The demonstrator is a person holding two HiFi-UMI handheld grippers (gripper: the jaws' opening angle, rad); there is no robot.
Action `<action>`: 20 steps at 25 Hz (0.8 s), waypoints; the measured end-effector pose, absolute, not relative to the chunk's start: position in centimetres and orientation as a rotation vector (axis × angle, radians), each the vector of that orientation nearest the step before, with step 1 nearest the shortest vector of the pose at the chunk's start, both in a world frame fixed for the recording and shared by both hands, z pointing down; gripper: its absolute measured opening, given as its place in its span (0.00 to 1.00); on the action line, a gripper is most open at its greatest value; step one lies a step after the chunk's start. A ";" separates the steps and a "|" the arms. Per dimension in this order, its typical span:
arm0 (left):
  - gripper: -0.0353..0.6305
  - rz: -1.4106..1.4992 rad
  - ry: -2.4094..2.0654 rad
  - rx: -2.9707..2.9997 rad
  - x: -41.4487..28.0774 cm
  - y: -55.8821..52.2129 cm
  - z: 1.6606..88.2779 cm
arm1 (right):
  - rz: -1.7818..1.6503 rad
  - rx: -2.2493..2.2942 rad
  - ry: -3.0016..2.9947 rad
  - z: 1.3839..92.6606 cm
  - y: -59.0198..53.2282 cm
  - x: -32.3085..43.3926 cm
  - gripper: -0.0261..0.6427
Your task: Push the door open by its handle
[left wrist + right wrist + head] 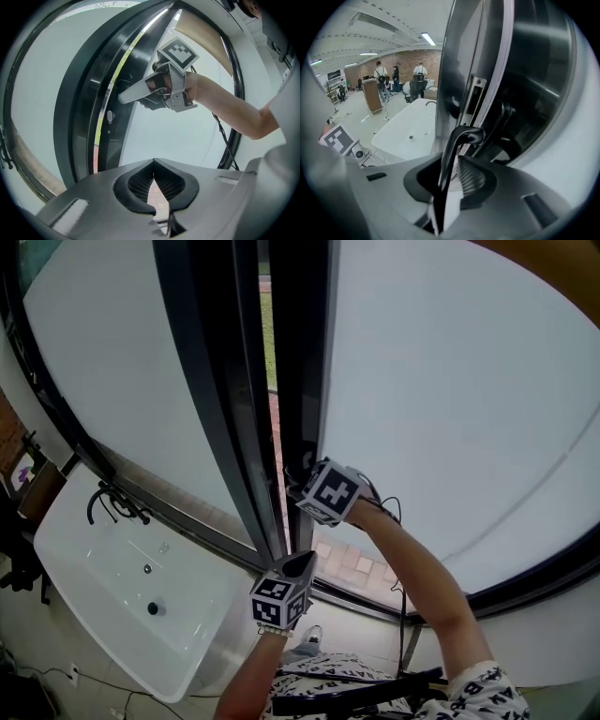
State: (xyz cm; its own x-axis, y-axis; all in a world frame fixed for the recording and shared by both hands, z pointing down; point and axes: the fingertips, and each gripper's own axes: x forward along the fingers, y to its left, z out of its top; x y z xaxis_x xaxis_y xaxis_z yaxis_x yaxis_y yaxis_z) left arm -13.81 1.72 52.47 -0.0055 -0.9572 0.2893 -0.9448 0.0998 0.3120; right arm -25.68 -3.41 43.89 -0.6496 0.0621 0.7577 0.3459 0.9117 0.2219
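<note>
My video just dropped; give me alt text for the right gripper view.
The right gripper holds the black door handle between its jaws, at the edge of the dark-framed door. Behind, to the left, stands a white bathtub.

1. The door frame (234, 381) is showing glossy black; its glass panes (450, 399) are glowing milky white.
2. The handle (461, 136) is gleaming black.
3. The left gripper (152, 180) and right gripper (452, 164) are showing grey bodies with black ribbed pads (138, 185).
4. Each cube (330, 491) is carrying black-and-white square markers.
5. The bathtub (112, 577) is shining white.
6. The sleeve (483, 695) is showing white with black letters.
</note>
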 end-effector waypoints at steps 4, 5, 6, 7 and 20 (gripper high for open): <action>0.03 -0.047 -1.934 1.879 -14.2 0.6 51.9 | -0.454 -0.348 -2.261 43.3 -2.3 -25.7 0.08; 0.03 -0.049 -1.926 1.883 -14.3 0.4 51.8 | -0.445 -0.361 -2.266 43.0 -2.1 -25.8 0.08; 0.03 -0.054 -1.917 1.885 -14.4 0.2 51.7 | -0.430 -0.374 -2.274 42.7 -2.0 -25.9 0.08; 0.03 -0.059 -1.910 1.886 -14.5 -0.1 51.8 | -0.413 -0.385 -2.284 42.5 -1.9 -26.1 0.08; 0.03 -0.008 -1.808 1.927 -13.6 -2.3 53.8 | -0.376 -0.266 -2.322 42.6 -7.4 -28.2 0.07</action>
